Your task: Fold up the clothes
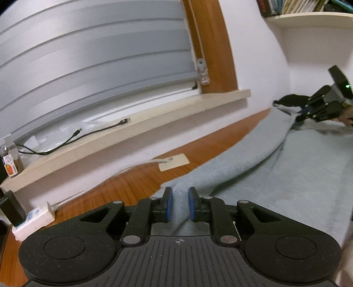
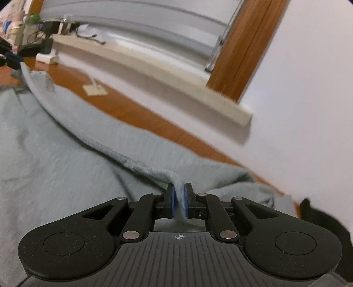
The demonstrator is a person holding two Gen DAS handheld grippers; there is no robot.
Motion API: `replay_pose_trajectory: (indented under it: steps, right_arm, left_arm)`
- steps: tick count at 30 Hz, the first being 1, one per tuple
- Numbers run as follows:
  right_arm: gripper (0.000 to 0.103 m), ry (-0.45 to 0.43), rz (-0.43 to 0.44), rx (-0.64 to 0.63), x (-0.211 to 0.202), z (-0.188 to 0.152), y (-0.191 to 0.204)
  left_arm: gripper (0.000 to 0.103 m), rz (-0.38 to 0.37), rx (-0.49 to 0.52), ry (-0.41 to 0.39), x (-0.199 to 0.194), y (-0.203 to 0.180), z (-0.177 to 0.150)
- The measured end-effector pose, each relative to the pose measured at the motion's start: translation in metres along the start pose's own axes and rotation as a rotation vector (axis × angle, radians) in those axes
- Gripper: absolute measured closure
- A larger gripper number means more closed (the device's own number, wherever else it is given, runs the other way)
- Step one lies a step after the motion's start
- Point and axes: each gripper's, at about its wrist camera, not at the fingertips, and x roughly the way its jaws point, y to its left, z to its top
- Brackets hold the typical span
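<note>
One garment in play: a pale grey-blue sweatshirt (image 1: 286, 167) spread across the wooden bench (image 1: 123, 183), its far edge raised in a long fold that runs between two grippers. The left gripper (image 1: 180, 204) has a ridge of that fabric between its blue pads (image 1: 169, 205); a sliver of gap shows on either side, so whether the pads truly press I cannot tell. The right gripper (image 2: 179, 199) is nearly closed, two blue pads pinching a thin pleat of the sweatshirt's edge (image 2: 179, 198) tight between them.

Behind the fold, one cream tag (image 1: 174, 162) lies flat on the bench, with a pale cord running from it toward the wall. One white power strip (image 1: 33, 220) sits at the bench's left end, a black plug (image 1: 11, 209) standing in it. Along the wall runs one pale windowsill (image 1: 136, 123) carrying a black cable (image 1: 66, 141) that splits into two ends, and a small clear jar (image 1: 10, 156). Grey blinds (image 1: 92, 57) hang above, framed in wood. One shelf of books (image 1: 293, 7) sits at top right. A dark cloth (image 2: 320, 223) lies just beyond the sweatshirt's right corner.
</note>
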Motion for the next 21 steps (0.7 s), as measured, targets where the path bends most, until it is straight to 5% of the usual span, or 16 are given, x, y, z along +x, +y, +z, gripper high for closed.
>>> replay_pose_trajectory:
  steps: [7, 14, 19, 21]
  right_arm:
    - [0.084, -0.071, 0.040, 0.103, -0.010, 0.016, -0.010]
    - [0.074, -0.067, 0.066, 0.069, 0.015, 0.032, 0.014]
    - [0.062, -0.043, 0.102, 0.118, 0.022, 0.032, 0.017]
    - [0.059, -0.016, 0.127, 0.135, 0.025, 0.028, 0.018]
  left_arm:
    - [0.079, 0.000, -0.024, -0.030, -0.023, 0.008, 0.011]
    - [0.070, 0.011, -0.118, 0.038, 0.003, 0.020, 0.002]
    - [0.057, 0.000, -0.156, 0.076, 0.026, 0.016, 0.007]
    - [0.036, -0.010, -0.169, 0.086, 0.037, 0.012, 0.014]
